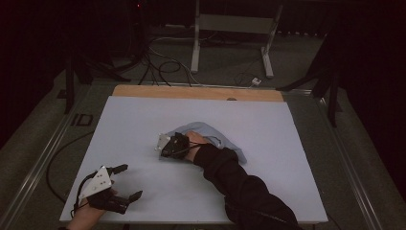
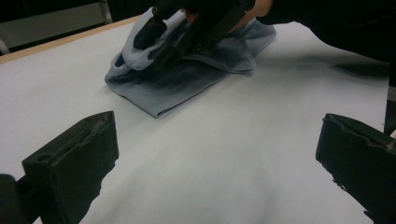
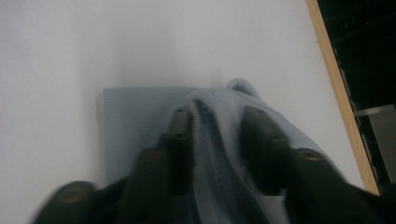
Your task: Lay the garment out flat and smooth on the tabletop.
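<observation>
A light blue cloth (image 1: 218, 135) lies partly folded near the middle of the white table (image 1: 277, 158). My right gripper (image 1: 168, 149) is over the cloth's left end, shut on a raised fold of it. In the right gripper view the fabric (image 3: 135, 116) bunches up between the two jaws of that gripper (image 3: 217, 126), with a flat layer underneath. My left gripper (image 1: 132, 181) rests near the table's front left corner, open, with nothing in it. In the left gripper view its jaws (image 2: 219, 154) stand wide apart, facing the cloth (image 2: 187, 79) and the right gripper (image 2: 187, 32) farther off.
A wooden strip (image 1: 191, 92) runs along the table's far edge. Beyond it, cables (image 1: 163, 62) lie on the floor beside a metal stand (image 1: 232, 28). Metal rails (image 1: 43, 158) flank the table on both sides. Bare white surface surrounds the cloth.
</observation>
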The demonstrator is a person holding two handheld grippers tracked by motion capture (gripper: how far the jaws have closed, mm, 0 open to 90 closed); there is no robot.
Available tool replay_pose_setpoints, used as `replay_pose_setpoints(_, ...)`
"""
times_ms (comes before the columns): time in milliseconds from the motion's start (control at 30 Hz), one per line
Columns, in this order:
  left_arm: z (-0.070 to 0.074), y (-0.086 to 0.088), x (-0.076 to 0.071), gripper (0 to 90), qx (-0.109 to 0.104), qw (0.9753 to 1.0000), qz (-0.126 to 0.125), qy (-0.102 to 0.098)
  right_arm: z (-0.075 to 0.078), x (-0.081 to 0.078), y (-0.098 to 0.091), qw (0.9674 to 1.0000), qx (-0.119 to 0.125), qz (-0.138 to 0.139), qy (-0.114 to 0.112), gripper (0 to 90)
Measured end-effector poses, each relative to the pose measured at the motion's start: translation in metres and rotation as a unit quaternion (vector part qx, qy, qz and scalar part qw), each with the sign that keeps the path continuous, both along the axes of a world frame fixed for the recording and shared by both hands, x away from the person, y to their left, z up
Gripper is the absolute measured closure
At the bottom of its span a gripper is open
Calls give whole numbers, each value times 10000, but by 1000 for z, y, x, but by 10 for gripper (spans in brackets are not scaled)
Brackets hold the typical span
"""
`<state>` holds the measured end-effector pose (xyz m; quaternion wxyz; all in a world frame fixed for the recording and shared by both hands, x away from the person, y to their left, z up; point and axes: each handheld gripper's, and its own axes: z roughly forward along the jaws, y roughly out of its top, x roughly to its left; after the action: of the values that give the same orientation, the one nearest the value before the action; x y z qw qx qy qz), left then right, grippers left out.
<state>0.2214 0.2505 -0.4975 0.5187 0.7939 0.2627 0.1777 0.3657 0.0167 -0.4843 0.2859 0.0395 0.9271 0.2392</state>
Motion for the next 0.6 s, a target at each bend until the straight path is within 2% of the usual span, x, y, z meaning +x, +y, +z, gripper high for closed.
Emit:
replay_pose_setpoints(33, 0, 0, 0, 0, 1, 10000, 7, -3, 0, 0, 0, 10000, 12, -26, -13, 737)
replay_pose_setpoints(67, 0, 0, 0, 0, 10, 10000, 7, -2, 1, 1, -1, 10000, -23, 68, -27, 785)
replay_pose_setpoints(100, 0, -1, 0, 0, 9, 10000, 2, 0, 1, 0, -1, 10000, 38, -3, -16, 822)
replay_pose_setpoints(167, 0, -2, 0, 0, 3, 10000, 6, 27, 4, 1, -2, 10000, 12, 27, -13, 839)
replay_pose_setpoints(300, 3, -13, 0, 0, 38, 9999, -76, 81, 11, 2, -7, 9997, 229, -19, 108, 849)
replay_pose_setpoints(333, 4, -18, 1, 0, -14, 9999, -137, 88, 14, 2, -9, 9994, 289, -4, 172, 850)
replay_pose_setpoints(400, 7, -29, 3, 0, 42, 9998, -136, 158, 19, 2, -13, 9988, 444, -86, 179, 852)
replay_pose_setpoints(433, 8, -36, 4, 0, 72, 9998, -156, 100, 23, 2, -15, 9983, 527, -120, 239, 853)
replay_pose_setpoints(500, 9, -49, 6, 0, 97, 9997, -168, -158, 27, 2, -19, 9979, 589, -144, 219, 853)
replay_pose_setpoints(567, 10, -61, 8, 1, 1, 9986, -430, -307, 32, 2, -23, 9975, 651, -154, 248, 853)
replay_pose_setpoints(600, 10, -67, 9, 7, 40, 9983, -492, -316, 33, 1, -25, 9973, 676, -155, 223, 854)
